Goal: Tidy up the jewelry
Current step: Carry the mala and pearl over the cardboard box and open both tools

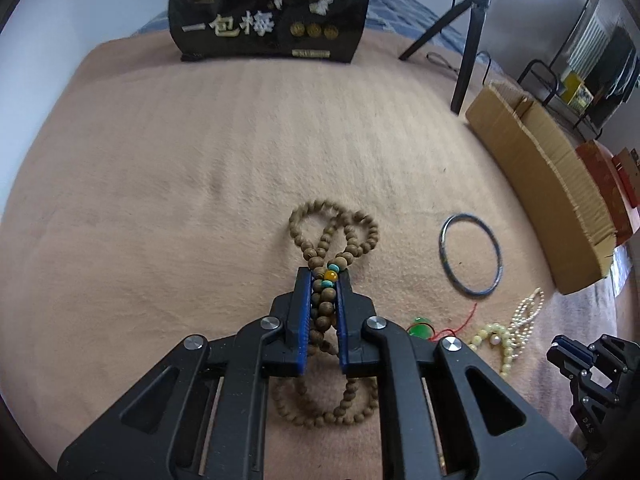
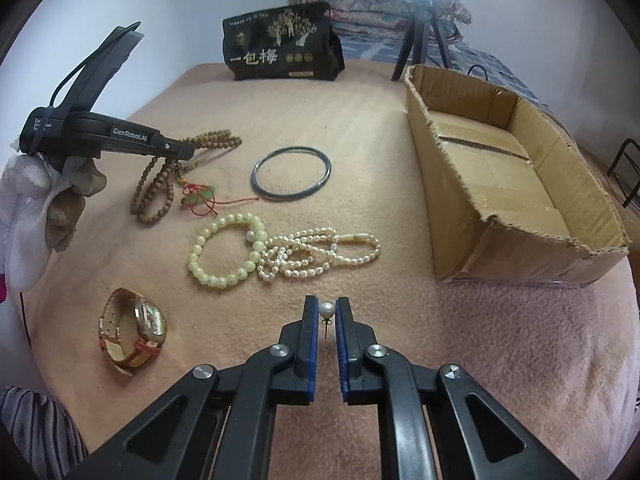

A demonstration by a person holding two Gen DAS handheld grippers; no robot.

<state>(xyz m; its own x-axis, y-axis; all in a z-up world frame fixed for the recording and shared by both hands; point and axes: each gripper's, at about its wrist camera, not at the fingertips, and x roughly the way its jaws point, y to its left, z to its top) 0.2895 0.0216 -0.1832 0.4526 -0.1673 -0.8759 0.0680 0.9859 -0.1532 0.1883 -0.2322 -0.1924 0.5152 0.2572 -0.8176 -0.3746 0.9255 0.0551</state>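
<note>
My left gripper is shut on a long string of brown wooden beads, whose loops lie on the pink blanket ahead of and behind the jaws. In the right wrist view the left gripper sits over the same beads. My right gripper is shut on a pearl stud earring, held just above the blanket. The open cardboard box stands to the right and looks empty.
On the blanket lie a dark bangle, a green pendant on red cord, a pale jade bead bracelet, a pearl necklace and a wristwatch. A black snack bag and a tripod stand at the back.
</note>
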